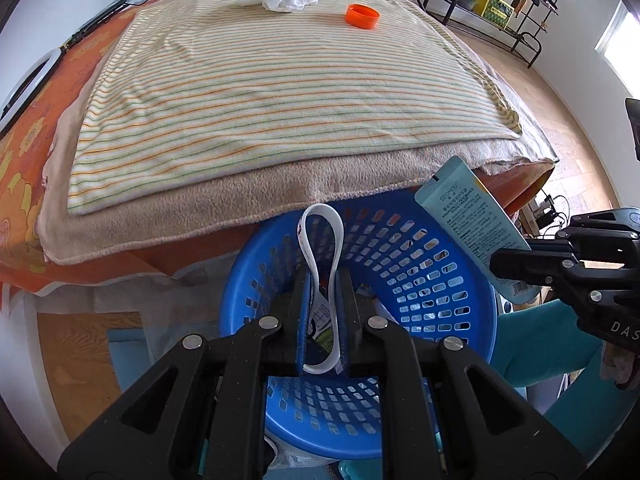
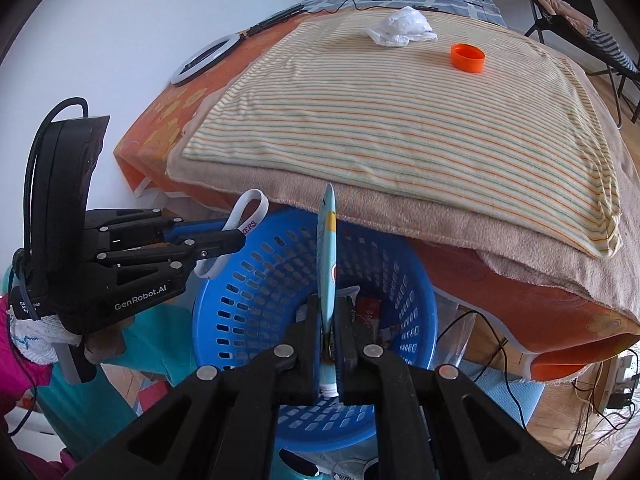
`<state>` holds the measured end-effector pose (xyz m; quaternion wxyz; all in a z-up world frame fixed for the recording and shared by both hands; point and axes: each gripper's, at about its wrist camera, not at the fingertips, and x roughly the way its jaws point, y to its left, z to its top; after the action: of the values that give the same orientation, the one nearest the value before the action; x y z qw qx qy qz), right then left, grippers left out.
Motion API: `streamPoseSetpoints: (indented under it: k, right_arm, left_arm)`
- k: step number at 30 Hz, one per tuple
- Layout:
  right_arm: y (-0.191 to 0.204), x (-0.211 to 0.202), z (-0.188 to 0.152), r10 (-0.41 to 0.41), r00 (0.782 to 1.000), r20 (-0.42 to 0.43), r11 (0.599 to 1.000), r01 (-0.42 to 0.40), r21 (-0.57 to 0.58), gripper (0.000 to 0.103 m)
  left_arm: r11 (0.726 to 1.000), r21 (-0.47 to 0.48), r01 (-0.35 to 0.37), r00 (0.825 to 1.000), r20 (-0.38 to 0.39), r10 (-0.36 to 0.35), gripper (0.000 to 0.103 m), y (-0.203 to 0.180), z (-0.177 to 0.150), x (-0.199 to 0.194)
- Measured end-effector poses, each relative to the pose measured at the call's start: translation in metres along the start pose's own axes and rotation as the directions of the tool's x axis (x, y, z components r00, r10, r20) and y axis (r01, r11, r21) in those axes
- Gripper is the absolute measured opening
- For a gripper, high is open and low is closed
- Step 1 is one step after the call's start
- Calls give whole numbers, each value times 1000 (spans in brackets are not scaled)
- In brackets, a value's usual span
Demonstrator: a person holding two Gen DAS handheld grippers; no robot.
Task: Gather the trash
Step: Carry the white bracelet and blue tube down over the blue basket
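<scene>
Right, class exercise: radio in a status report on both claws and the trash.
Left claw shut on white band, right claw shut on blue tube. Both over blue basket. Orange cap, crumpled tissue left on bed. Path unobstructed.

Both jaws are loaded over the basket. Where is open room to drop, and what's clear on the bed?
The blue basket is open near its left wall; wrappers crowd the right side. On the striped cloth, the whole near half is bare; only the orange cap and crumpled white bag occupy the far end.
</scene>
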<state>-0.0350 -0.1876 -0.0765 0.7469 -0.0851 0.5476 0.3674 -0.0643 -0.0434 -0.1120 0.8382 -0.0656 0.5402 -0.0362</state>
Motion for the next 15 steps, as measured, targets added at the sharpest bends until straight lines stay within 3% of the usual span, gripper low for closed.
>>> streamPoseSetpoints:
  k: [15]
  right_arm:
    - [1, 26, -15, 6, 997, -74, 1000, -6, 0, 3]
  left_arm:
    - [1000, 29, -12, 995, -104, 15, 10, -5, -29, 32]
